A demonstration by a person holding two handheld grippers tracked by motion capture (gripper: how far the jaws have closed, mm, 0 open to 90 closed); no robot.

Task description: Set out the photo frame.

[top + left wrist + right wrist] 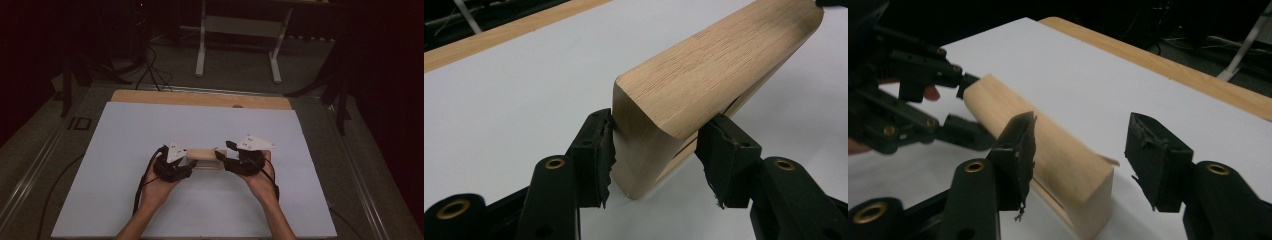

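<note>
I see the pale oak-grained wooden block with a rounded top edge [204,158] lying lengthwise between my two grippers, near the middle of the table [125,130], which carries a white sheet with a strip of light wood showing along its far edge. The left gripper [186,167] has one end of the block: in the left gripper view its black fingers [596,150] sit against both sides of the block's [704,75] near end, so I read them as clamped on it. The block's lower corner appears to rest on the white surface while the far end runs up and away. The right gripper [223,161] is at the opposite end. In the right gripper view its fingers [1018,155] stand apart: the left-hand pad is close against the block [1048,150], though I cannot tell whether it touches, and the right-hand pad is clearly off the wood, with white table between them. So the right fingers are spread and not gripping. The left gripper [960,102] shows beyond, at the block's far end. Both hands [159,187] come in from the near edge.
</note>
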